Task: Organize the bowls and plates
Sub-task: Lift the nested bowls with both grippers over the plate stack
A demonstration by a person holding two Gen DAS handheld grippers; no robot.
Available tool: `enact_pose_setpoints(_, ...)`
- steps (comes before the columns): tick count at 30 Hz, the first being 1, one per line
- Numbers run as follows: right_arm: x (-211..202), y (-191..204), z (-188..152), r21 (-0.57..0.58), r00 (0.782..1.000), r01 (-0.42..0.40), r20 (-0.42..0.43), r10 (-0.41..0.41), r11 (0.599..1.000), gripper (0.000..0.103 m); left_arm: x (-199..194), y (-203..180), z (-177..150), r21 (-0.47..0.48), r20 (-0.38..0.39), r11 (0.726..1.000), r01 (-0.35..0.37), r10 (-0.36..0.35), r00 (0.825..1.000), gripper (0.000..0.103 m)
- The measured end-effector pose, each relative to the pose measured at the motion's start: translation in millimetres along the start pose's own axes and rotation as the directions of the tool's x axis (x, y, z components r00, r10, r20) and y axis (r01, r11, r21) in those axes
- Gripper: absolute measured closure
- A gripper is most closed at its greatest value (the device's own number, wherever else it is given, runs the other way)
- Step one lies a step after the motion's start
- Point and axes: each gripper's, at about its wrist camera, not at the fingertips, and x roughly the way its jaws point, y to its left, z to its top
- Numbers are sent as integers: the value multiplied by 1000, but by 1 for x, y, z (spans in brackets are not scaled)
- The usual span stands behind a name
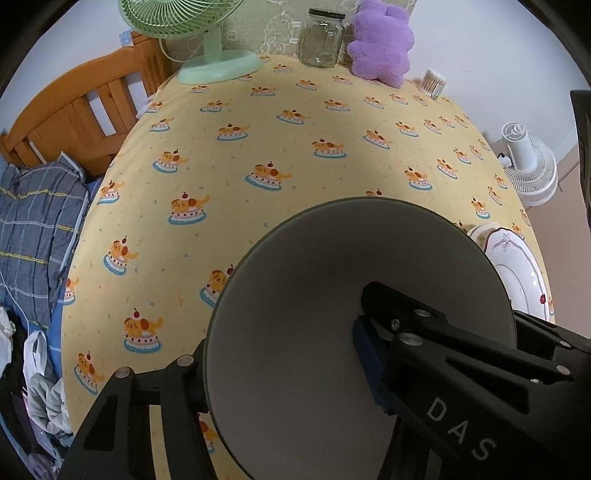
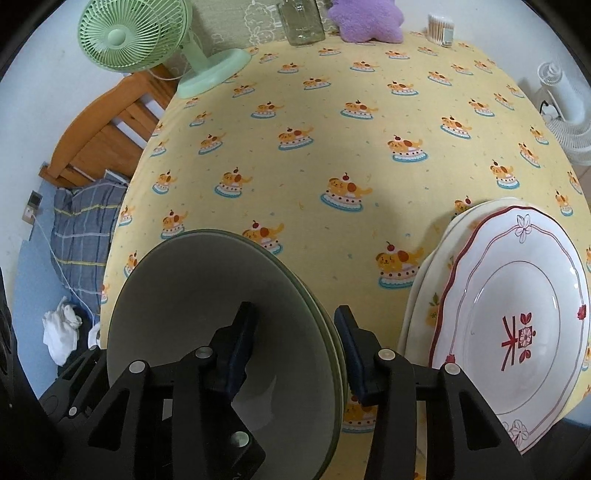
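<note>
The left gripper (image 1: 277, 373) has its fingers closed on the rim of a grey-green bowl (image 1: 314, 314), one finger inside the bowl and the other outside against its wall; the bowl is tilted, its mouth turned toward the camera, above the near part of the table, covered in a yellow tablecloth (image 1: 295, 147) printed with dogs on cakes; in the right wrist view the right gripper (image 2: 295, 350) straddles the rim of what looks like a nested pair of grey-green bowls (image 2: 207, 302), one finger inside and one outside, the outer pad standing slightly off the wall, so the fingers are part open and not yet pinching; just to the right lies a white plate with a red scalloped border (image 2: 517, 314), resting on a cream plate (image 2: 424, 295) at the table's near right edge; along the far edge stand a green desk fan (image 2: 133, 37), a glass jar (image 1: 323, 38), a purple plush toy (image 1: 382, 40) and a container of cotton swabs (image 2: 439, 29).
</note>
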Motion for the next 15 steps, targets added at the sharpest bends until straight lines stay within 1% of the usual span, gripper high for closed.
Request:
enact_pose_setpoints(7, -4, 6, -3, -5, 1000, 12, -5, -12, 1000, 54, -4, 6, -4, -45, -20, 999, 18, -19, 1000, 41)
enact_pose_setpoints(11, -6, 9, -6, -4, 1000, 14, -11, -14, 1000, 54, -9, 7, -6, -41, -14, 999, 20, -21, 1000, 41)
enact_pose_setpoints(15, -15, 12, -10, -1, 1000, 19, 15, -19, 1000, 54, -18, 8, -8, -28, 3, 999, 29, -29, 1000, 41)
